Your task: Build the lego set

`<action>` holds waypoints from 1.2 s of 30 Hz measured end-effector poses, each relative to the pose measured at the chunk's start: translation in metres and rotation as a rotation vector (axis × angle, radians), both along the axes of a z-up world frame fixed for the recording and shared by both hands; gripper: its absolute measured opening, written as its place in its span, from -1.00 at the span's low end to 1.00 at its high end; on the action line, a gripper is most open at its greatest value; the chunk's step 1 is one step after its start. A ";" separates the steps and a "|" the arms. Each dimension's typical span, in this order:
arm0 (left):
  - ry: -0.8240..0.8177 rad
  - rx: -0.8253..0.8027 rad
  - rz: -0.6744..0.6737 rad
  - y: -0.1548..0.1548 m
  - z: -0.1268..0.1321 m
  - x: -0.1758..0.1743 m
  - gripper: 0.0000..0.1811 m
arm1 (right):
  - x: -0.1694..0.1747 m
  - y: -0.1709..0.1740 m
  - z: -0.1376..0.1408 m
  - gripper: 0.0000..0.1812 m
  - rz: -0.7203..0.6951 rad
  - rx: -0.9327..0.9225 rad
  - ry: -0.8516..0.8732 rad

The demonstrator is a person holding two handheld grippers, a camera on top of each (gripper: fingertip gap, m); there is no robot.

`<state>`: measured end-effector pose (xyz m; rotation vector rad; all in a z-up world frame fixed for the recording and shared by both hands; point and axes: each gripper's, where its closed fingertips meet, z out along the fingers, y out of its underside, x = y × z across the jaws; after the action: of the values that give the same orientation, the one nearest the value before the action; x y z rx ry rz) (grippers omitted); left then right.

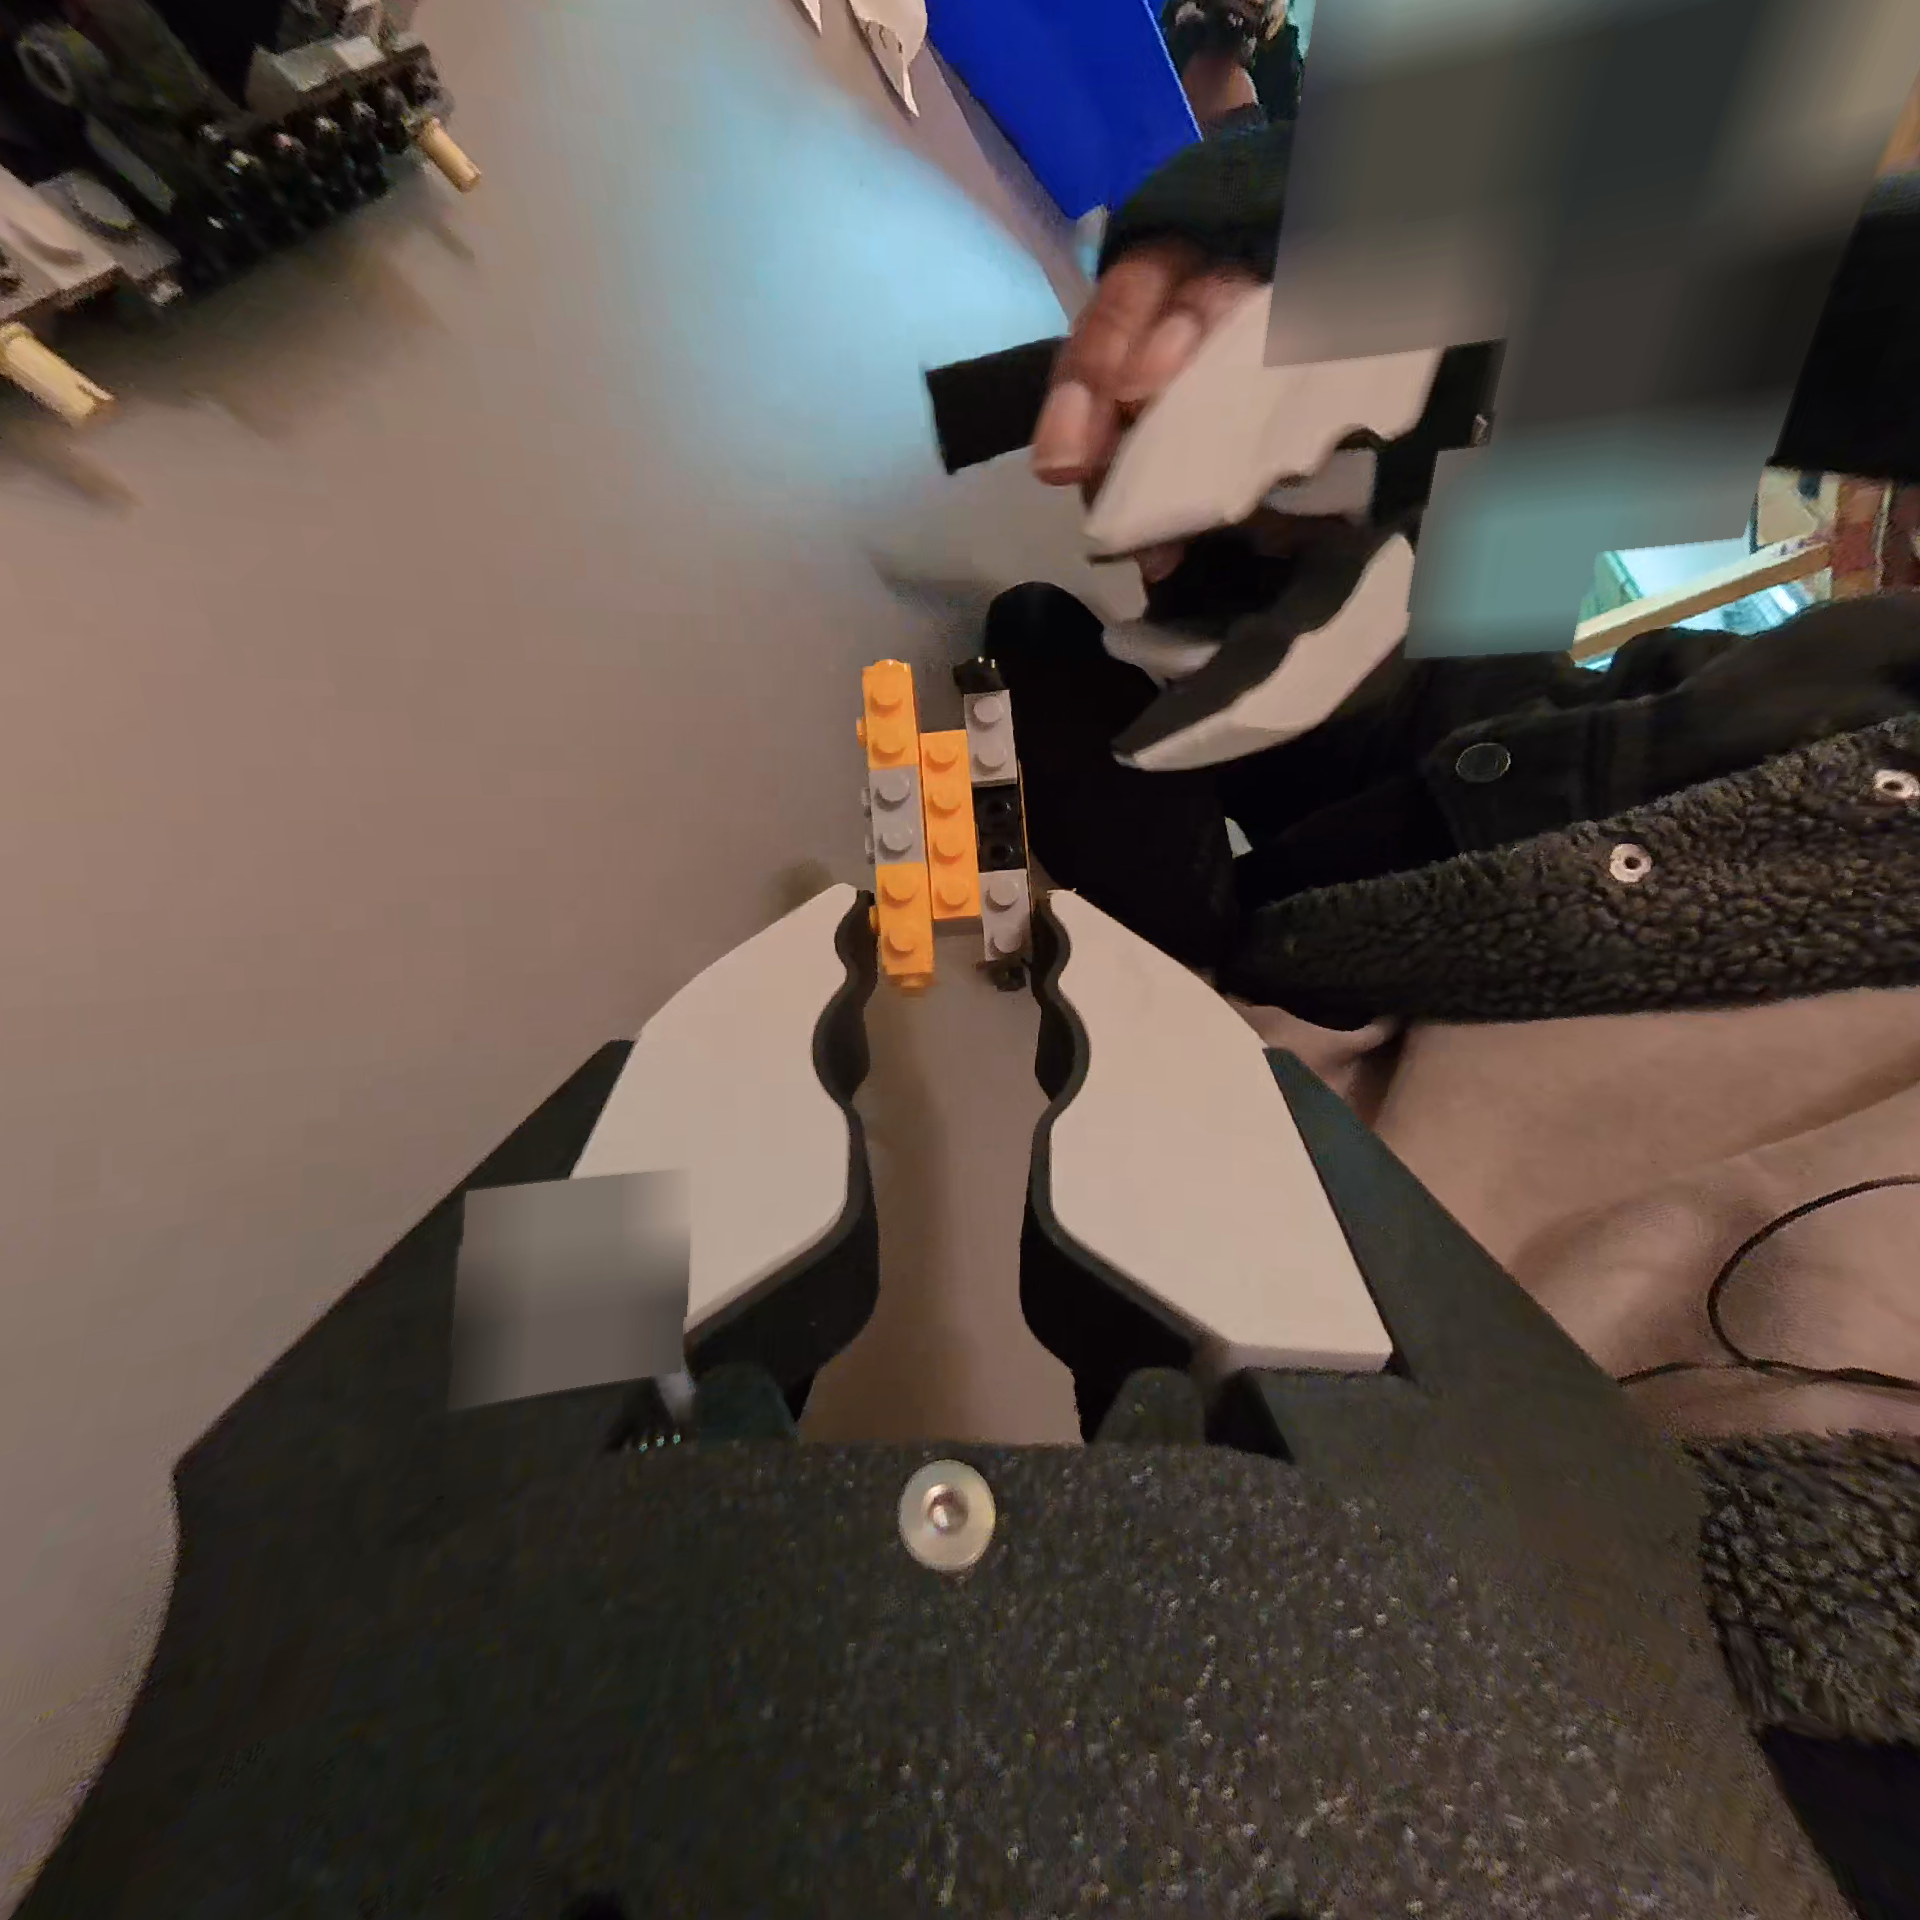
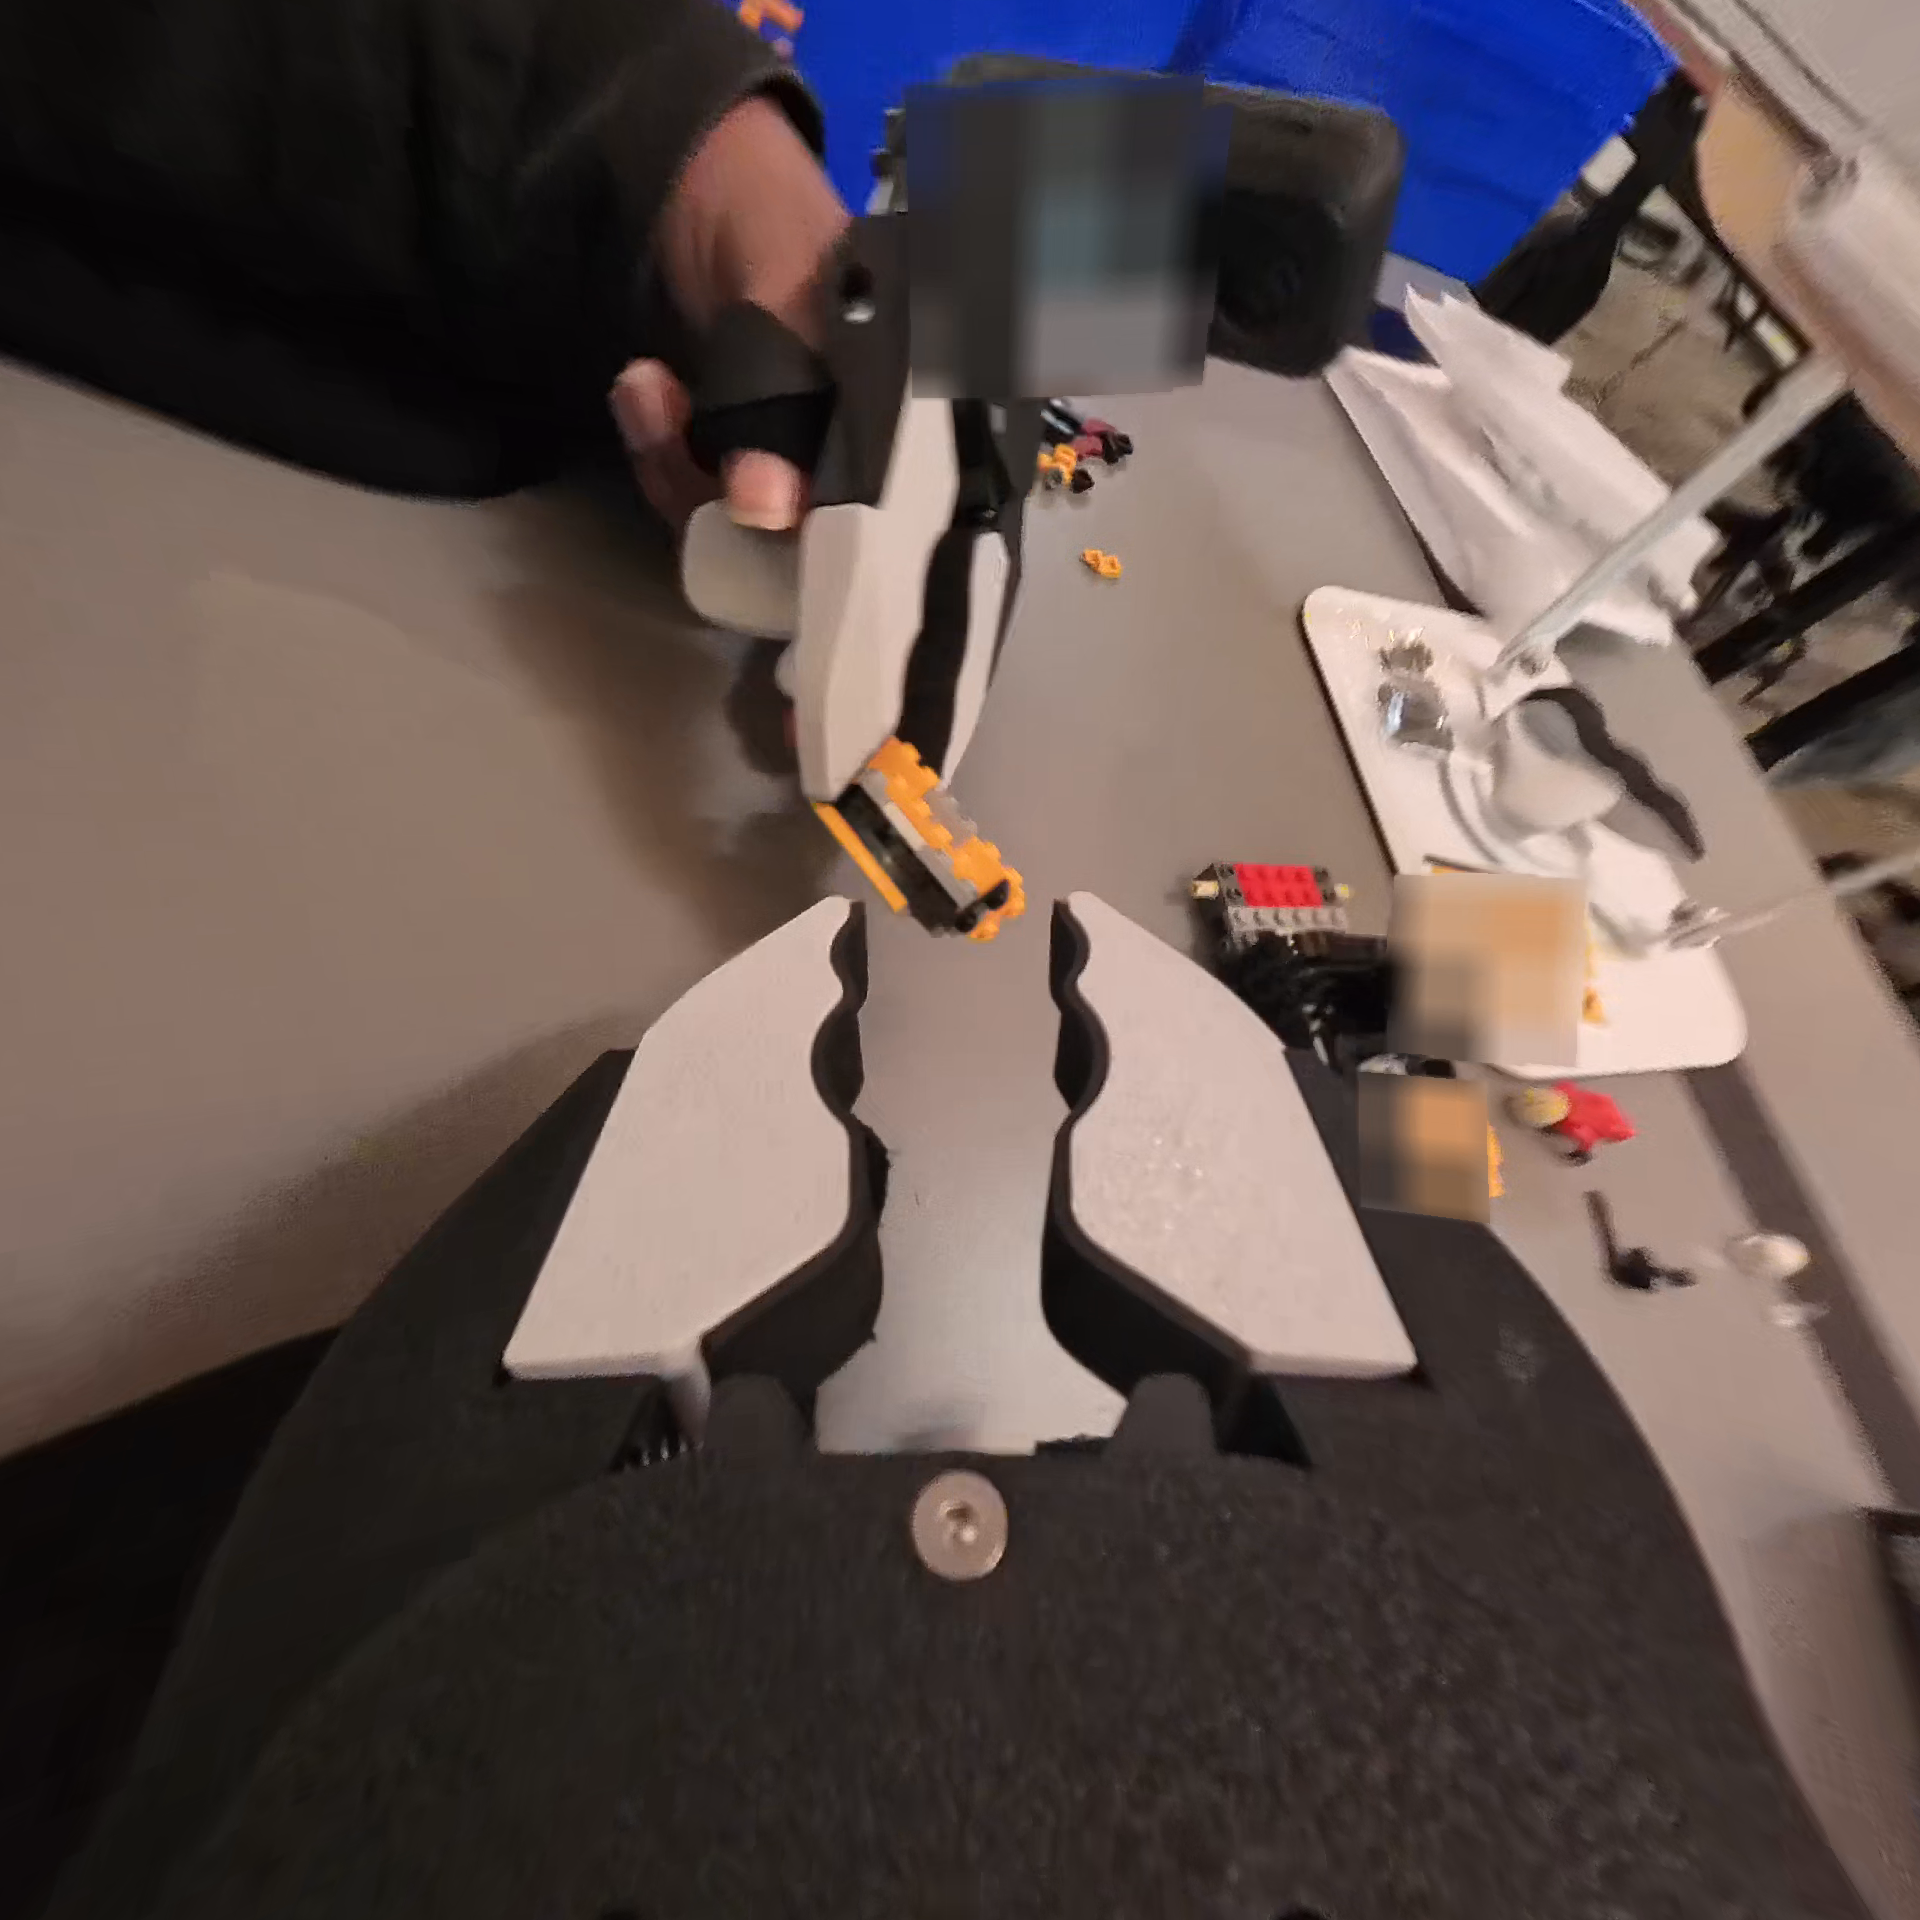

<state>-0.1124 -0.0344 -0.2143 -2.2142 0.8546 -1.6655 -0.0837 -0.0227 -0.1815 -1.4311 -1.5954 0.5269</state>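
Left gripper (image 1: 951,914) grasping orange-grey brick strip (image 1: 940,826) at its near end; right gripper (image 2: 956,914) released, just beside the strip.

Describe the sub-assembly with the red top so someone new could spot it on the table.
Start at the white tray on the right of the grey table in the right wrist view. Just left of the tray's near corner sits a small black and grey lego block. It alone has a red studded plate on top; the piece in the left gripper is orange and grey.
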 end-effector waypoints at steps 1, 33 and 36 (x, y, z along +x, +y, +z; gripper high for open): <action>-0.004 -0.009 0.004 0.000 0.001 0.000 -0.69 | -0.001 -0.004 0.001 -0.62 0.024 0.056 -0.044; -0.110 -0.117 0.004 -0.006 0.019 0.001 -0.68 | -0.019 -0.004 -0.015 -0.83 0.222 0.316 -0.455; -0.139 -0.141 0.006 -0.006 0.021 0.002 -0.68 | -0.018 -0.004 -0.013 -0.83 0.222 0.300 -0.456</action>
<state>-0.1102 -0.0408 -0.1933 -2.1550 0.7158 -1.9048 -0.1017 -0.0270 -0.1947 -1.2040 -2.1091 0.0718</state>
